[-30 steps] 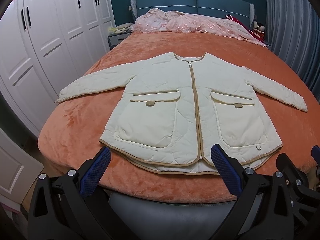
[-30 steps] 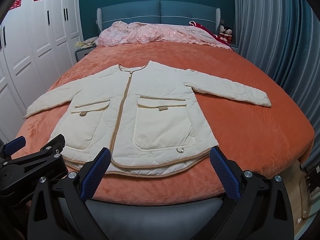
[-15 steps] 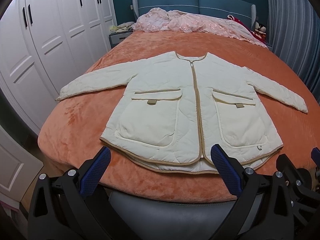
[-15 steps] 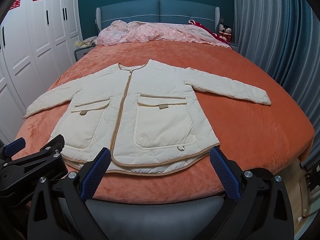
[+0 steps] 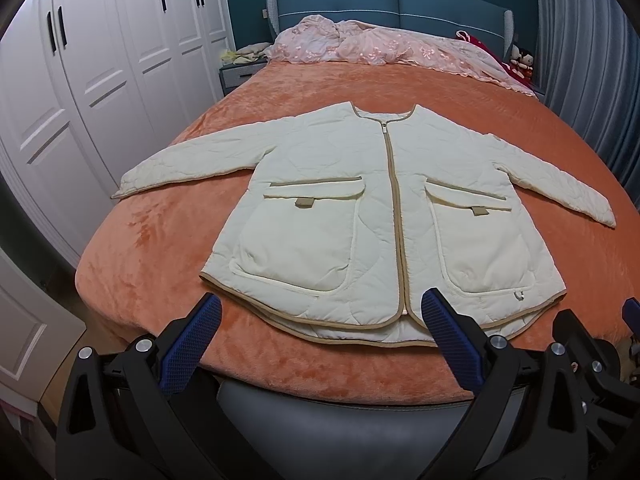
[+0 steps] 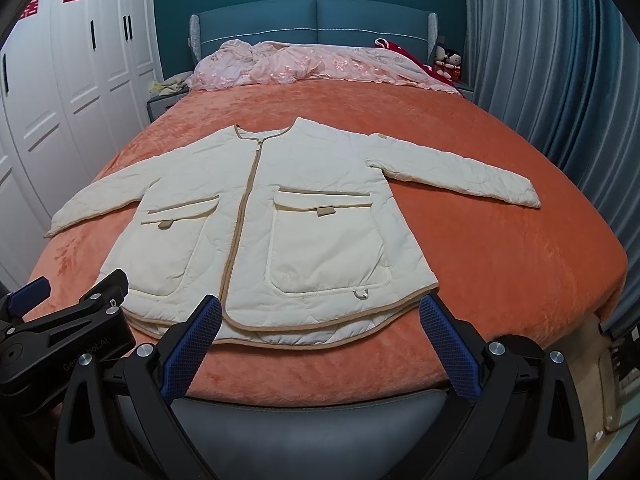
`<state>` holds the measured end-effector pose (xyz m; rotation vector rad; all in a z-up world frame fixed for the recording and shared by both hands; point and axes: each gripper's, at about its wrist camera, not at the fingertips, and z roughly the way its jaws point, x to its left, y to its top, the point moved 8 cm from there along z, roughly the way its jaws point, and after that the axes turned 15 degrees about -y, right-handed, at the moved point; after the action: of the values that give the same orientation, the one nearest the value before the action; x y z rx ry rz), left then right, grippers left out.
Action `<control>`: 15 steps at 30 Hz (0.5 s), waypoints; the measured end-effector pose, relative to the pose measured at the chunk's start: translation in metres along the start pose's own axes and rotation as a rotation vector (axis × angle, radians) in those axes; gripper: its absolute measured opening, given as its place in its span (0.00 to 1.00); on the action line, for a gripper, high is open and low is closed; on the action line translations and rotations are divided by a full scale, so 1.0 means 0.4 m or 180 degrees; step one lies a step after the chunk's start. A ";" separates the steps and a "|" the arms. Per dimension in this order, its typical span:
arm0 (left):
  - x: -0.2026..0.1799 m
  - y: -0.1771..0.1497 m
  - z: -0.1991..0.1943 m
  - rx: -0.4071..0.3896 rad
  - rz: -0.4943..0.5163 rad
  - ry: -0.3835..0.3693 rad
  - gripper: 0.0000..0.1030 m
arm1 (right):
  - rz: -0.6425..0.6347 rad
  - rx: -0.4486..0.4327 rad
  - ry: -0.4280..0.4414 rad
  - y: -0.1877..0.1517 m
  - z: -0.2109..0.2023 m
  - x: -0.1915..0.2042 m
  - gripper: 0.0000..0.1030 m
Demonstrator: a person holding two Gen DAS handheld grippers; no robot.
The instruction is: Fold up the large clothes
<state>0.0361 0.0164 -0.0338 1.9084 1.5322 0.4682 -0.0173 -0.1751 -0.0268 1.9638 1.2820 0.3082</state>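
Fingers [image 5: 208,316] spread, empty; jacket [image 5: 384,216] lies flat, collar pointing away

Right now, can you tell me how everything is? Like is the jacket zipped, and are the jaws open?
Jacket: unfolded, flat on the bed, front up, zipped, sleeves spread out.
Pocket flaps: shut.
Left gripper: jaws open, holding nothing, at the hem.
Right gripper: jaws open, holding nothing, at the hem.
Wardrobe doors: shut.
Pink quilt: crumpled by the headboard.
Orange blanket: spread over the bed.

A home bedroom: orange-covered bed [image 5: 160,264] with teal headboard [image 6: 316,20], white wardrobes [image 5: 100,64], blue curtains [image 6: 540,60].
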 end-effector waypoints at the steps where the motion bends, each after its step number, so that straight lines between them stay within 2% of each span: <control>1: 0.000 -0.001 0.000 0.0001 -0.0003 0.0002 0.95 | 0.0000 0.0003 0.0001 0.000 0.000 -0.001 0.95; 15: 0.010 -0.005 -0.003 -0.0010 -0.0028 0.0008 0.95 | 0.0000 -0.0009 0.0016 -0.004 -0.006 0.007 0.95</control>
<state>0.0349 0.0205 -0.0348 1.8985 1.5399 0.4690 -0.0184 -0.1713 -0.0269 1.9617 1.2840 0.3150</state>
